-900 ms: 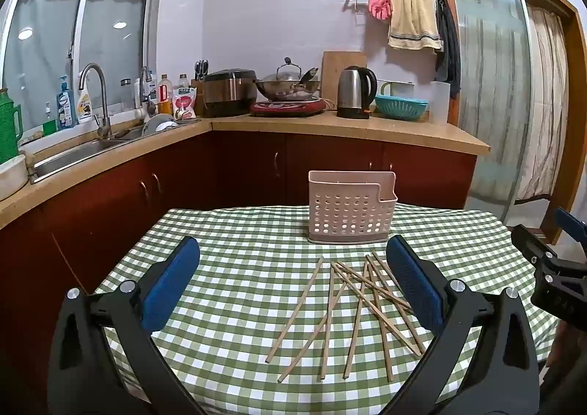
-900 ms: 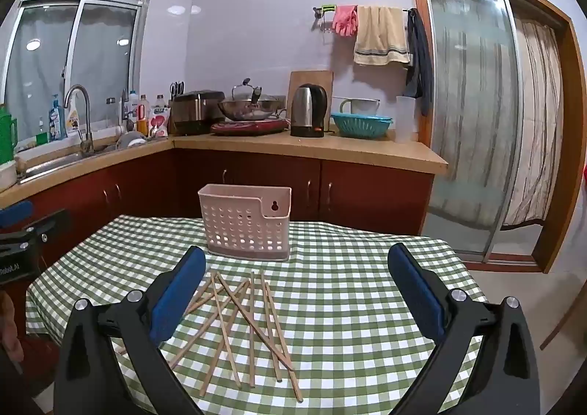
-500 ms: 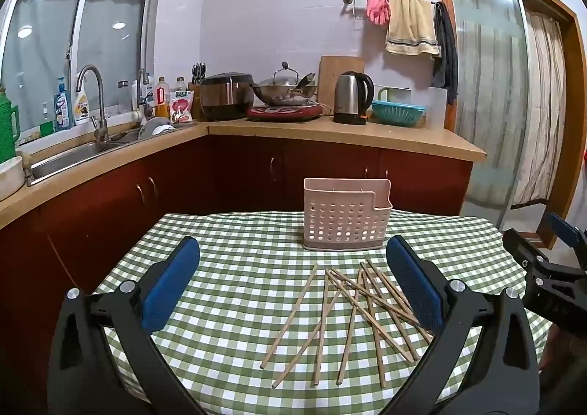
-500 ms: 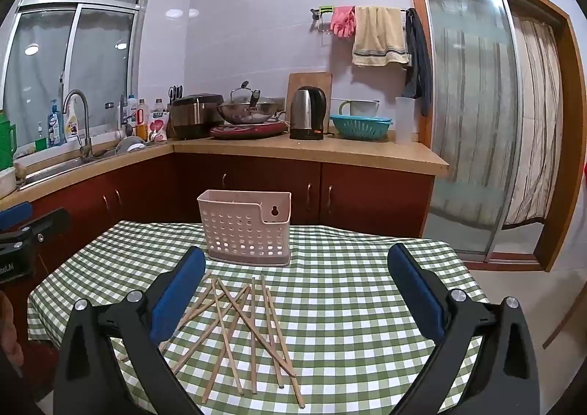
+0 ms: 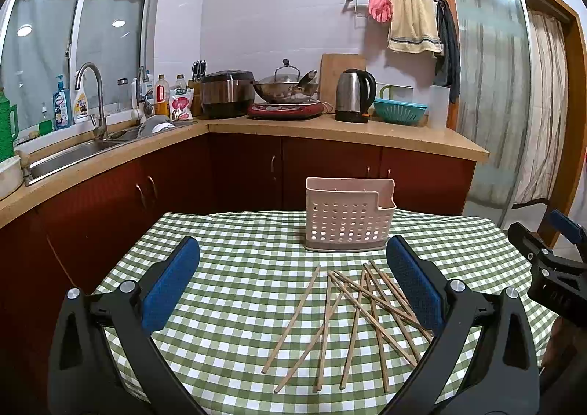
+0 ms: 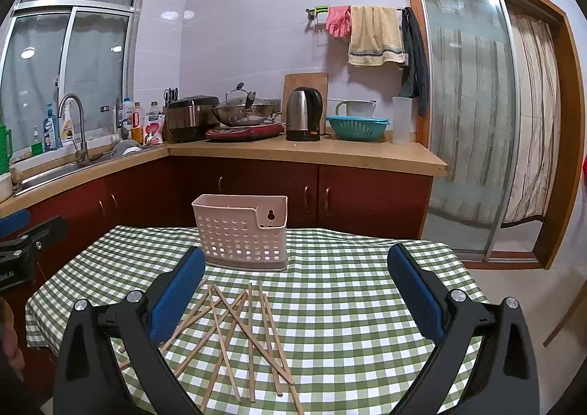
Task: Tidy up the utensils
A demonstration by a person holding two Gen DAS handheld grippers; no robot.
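Note:
Several wooden chopsticks [image 5: 352,316] lie crossed in a loose heap on the green checked tablecloth [image 5: 238,268]. Behind them stands an empty pale pink perforated holder [image 5: 348,220]. My left gripper [image 5: 293,283] hovers above the near side of the table, open wide, with nothing between its blue pads. In the right wrist view the same chopsticks [image 6: 238,334] lie low and left, in front of the holder [image 6: 242,231]. My right gripper [image 6: 297,286] is open too and holds nothing. Each gripper shows at the edge of the other's view.
An L-shaped wooden counter [image 5: 330,129] with red cabinets runs behind the table, carrying a sink, rice cooker, wok, kettle [image 5: 354,96] and teal colander. A sliding glass door [image 6: 466,121] is on the right. The table's far edge lies just beyond the holder.
Both views have tipped slightly upward and back; the holder and chopsticks sit a little lower in the frames. The chopsticks lie as before. Both grippers stayed open.

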